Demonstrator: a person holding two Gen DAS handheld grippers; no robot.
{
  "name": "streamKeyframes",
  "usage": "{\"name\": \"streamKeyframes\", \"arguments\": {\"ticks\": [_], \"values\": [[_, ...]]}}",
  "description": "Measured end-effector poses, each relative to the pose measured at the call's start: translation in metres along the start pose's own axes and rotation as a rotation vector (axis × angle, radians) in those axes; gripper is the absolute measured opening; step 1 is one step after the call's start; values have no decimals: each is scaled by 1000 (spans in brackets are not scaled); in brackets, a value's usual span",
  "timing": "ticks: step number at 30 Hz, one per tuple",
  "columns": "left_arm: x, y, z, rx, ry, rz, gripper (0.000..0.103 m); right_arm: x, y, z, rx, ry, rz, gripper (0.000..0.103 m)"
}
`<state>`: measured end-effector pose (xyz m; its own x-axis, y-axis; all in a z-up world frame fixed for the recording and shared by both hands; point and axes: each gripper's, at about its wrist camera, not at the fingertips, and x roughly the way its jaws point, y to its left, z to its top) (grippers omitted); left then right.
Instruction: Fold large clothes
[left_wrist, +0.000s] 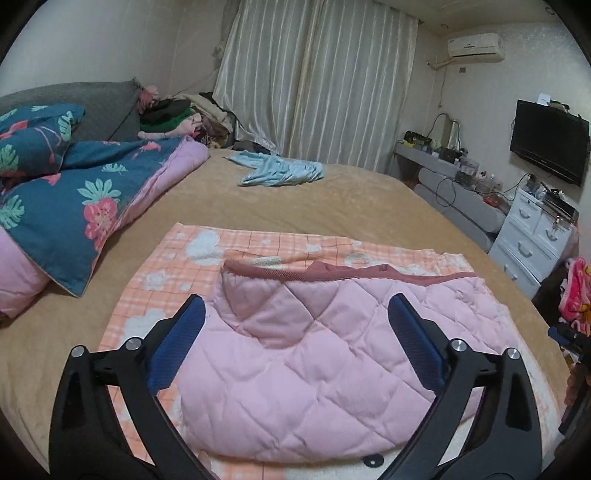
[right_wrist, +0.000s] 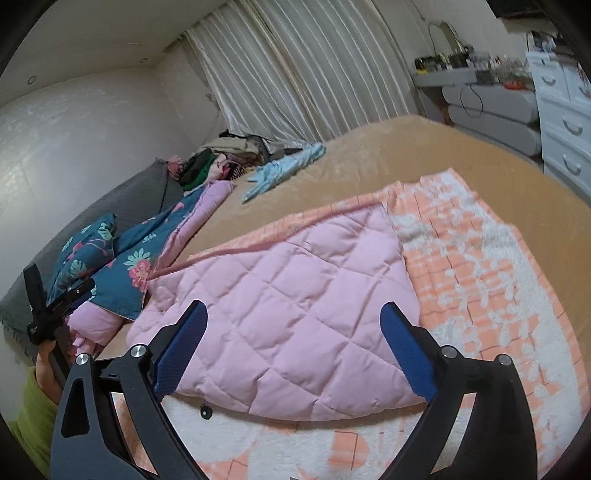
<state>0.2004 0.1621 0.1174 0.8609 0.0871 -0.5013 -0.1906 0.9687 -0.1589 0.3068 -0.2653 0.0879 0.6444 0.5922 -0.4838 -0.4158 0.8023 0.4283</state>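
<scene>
On the air conditioner, illegible logo

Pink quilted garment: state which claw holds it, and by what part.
Neither. The left claw and right claw stand open above the pink quilted garment, pads clear of it.

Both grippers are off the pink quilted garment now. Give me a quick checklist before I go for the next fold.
1. Left gripper open, nothing held: ok.
2. Right gripper open, nothing held: ok.
3. Pink quilted garment lying folded over on the orange checked blanket: ok.
4. Garment flat: not ok, its maroon-trimmed far edge is rumpled.
5. Garment clear of the floral duvet: cannot tell, they meet in the right wrist view.
6. Fastenings closed: cannot tell.
</scene>
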Motion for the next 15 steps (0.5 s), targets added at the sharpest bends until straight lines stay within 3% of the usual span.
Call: {"name": "streamKeyframes", "arguments": {"ticks": [9,15], "values": [[-20,3,-19,39,31,33,94,-32,27,-8,-138,-67,-96,98],[-12,17,-43,37,98,69,94,-28,21,-21,-180,-42,-176,99]]}}
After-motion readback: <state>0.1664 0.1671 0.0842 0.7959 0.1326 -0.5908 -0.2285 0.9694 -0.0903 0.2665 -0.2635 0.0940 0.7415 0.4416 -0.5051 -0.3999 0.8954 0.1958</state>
